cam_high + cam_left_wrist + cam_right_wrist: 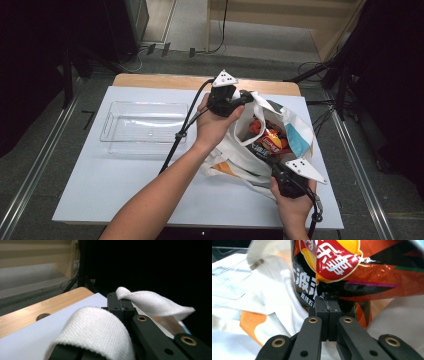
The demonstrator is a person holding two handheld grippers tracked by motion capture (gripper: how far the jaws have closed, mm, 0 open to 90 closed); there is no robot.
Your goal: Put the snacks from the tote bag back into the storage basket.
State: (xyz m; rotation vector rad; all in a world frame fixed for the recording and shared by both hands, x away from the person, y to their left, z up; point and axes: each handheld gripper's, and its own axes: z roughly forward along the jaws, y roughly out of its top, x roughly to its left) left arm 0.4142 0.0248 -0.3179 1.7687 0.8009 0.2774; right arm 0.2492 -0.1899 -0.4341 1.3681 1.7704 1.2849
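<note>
While lifting the chip bag (352, 267) out of the tote (295, 137), keep the right gripper (328, 305) clamped on the bag's bottom seam, jaws fully together on the foil. Hold the left gripper (122, 307) closed on the strap (152, 303), raised at the tote's far rim, so the mouth stays open. Draw the bag up and toward the near side, slowly, clear of the cloth. Avoid jerking: thin foil at the seam probably tears or slips. Likely destination, judging by layout: the bin (142, 127), standing empty left of the tote on the mat (110, 185).
</note>
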